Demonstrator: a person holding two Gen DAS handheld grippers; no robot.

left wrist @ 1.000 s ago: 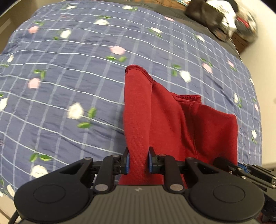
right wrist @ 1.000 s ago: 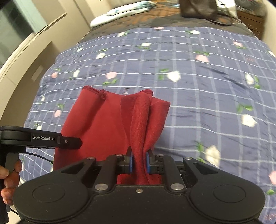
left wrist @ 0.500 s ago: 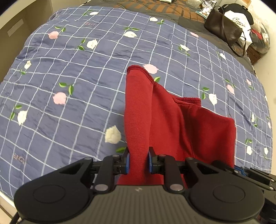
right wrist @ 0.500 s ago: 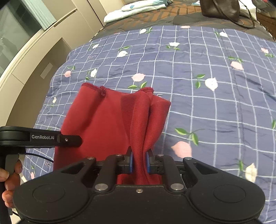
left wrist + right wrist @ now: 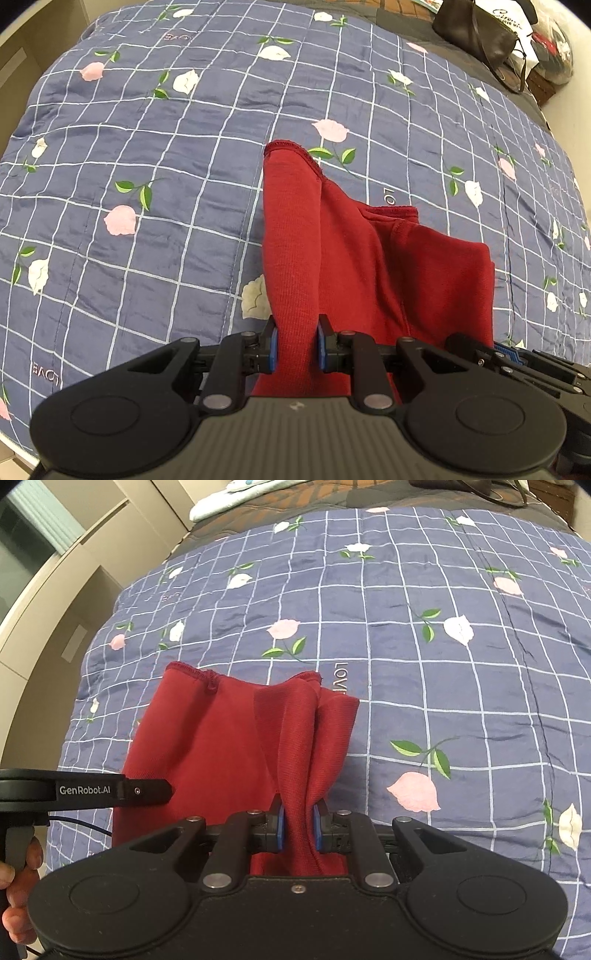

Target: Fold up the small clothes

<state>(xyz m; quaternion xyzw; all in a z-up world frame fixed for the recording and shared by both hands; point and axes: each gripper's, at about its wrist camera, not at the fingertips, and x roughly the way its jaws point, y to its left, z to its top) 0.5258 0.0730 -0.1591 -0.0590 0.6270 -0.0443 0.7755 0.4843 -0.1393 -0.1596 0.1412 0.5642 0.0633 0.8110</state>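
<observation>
One red garment point(image 5: 369, 266) over one floral quilt point(image 5: 147, 184) | left hand-held gripper point(image 5: 295, 349) clamped its edge | right hand-held gripper point(image 5: 298, 829) pinched a bunched fold | both pointed forward, side by side

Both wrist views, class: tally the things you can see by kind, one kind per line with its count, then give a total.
Red garment: 1
Grippers, left gripper and right gripper: 2
Floral quilt: 1
Dark handbag: 1
Total: 5

A blue checked quilt point(image 5: 184, 192) with printed roses covers the bed. A dark handbag point(image 5: 476, 33) sits at its far end. A pale pillow point(image 5: 236, 498) lies beyond the quilt.
</observation>
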